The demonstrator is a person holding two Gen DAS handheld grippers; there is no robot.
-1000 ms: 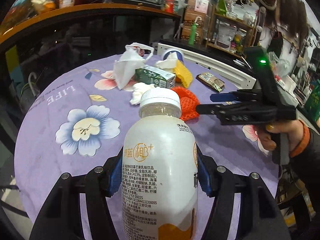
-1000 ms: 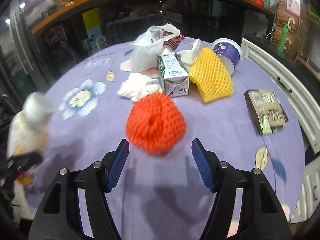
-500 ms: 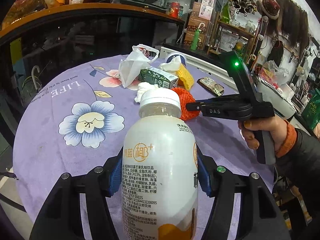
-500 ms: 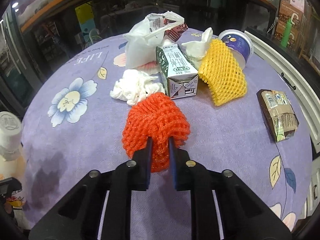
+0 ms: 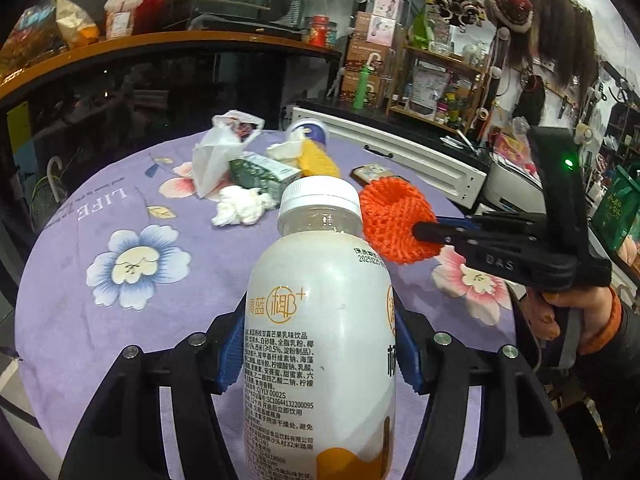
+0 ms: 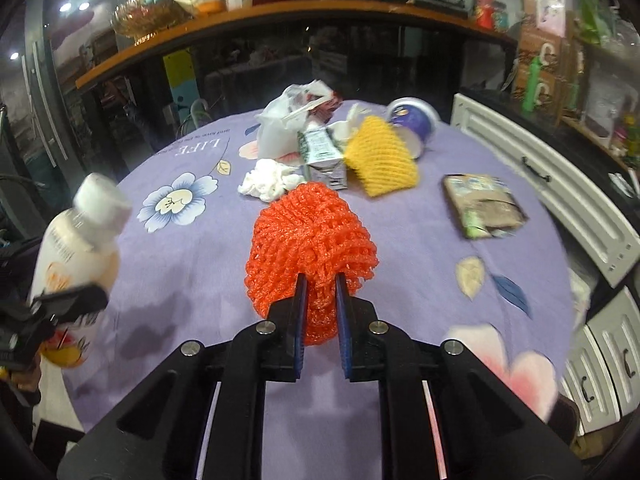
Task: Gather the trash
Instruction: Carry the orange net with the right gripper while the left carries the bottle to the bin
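My left gripper (image 5: 320, 354) is shut on a white plastic drink bottle (image 5: 316, 320) and holds it upright above the purple floral table (image 5: 120, 320). The bottle also shows at the left of the right wrist view (image 6: 76, 248). My right gripper (image 6: 320, 288) is shut on an orange foam fruit net (image 6: 310, 232) and holds it lifted over the table; the net shows in the left wrist view (image 5: 394, 220) with the right gripper (image 5: 424, 230) pinching it.
On the far side of the table lie a crumpled white tissue (image 6: 270, 182), a green milk carton (image 6: 322, 154), a yellow foam net (image 6: 380, 156), a white plastic bag (image 6: 280, 128), a purple cup (image 6: 412, 118) and a flattened brown packet (image 6: 484, 204). White cabinets (image 6: 560, 184) stand at the right.
My right gripper closed on the orange net and has lifted it off the table. My left gripper still holds the bottle and has shifted a little.
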